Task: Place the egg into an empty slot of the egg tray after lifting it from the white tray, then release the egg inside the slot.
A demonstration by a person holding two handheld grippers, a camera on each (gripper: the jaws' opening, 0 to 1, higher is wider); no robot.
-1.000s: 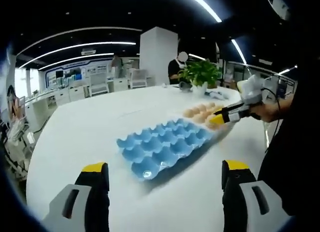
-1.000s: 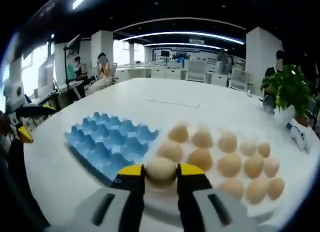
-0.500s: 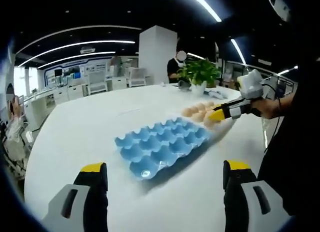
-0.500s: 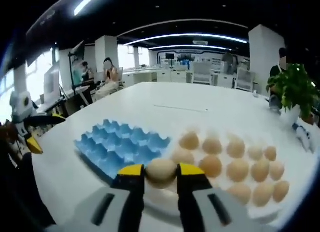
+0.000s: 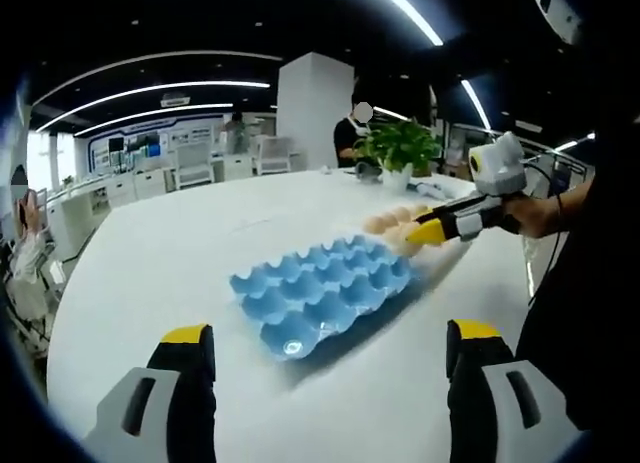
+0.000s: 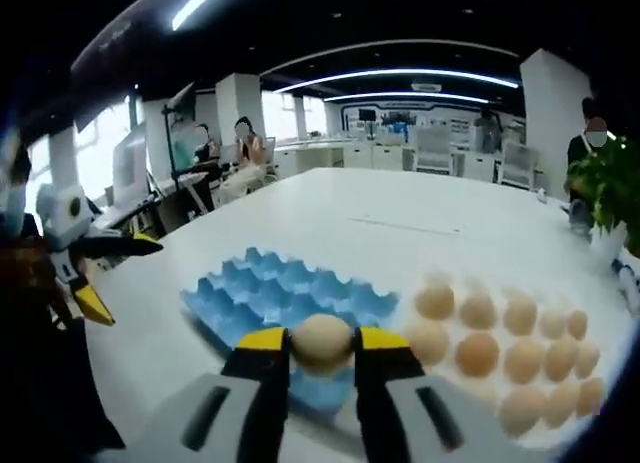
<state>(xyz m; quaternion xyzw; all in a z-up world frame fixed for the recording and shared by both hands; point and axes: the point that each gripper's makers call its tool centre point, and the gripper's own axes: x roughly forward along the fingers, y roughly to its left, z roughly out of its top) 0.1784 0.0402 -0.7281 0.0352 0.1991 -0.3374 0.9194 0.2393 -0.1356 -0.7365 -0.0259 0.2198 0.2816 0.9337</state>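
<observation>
Table [image 5: 150, 273]: white, wide, carrying everything listed here. Egg tray [image 6: 285, 298]: blue, moulded, every slot I can see vacant; it lies on the table just beside the white tray, on its left in my right gripper view. White tray [image 6: 560, 433]: its surface is hard to tell from the table, but it carries rows of tan eggs [image 6: 505, 328], with the places nearest the blue tray looking bare. Plant [image 5: 400, 143]: green, potted, at the far table edge, well apart from the trays. My right hand-held gripper [image 6: 322, 345]: yellow-tipped jaws pinching one egg [image 6: 322, 341] between them, held in the air over the near edge of the blue tray; seen from my left gripper view, the same tool [image 5: 420, 233] reaches in above the line where the two trays meet. My left hand-held gripper [image 5: 325, 368]: jaws spread wide, nothing between them, hovering over bare table short of the blue tray. Progress, as I judge it: the lift from the white tray is done and the carry is under way; left to do are choosing a slot, lowering the egg into it, and parting the jaws gently so the shell settles without a knock.
</observation>
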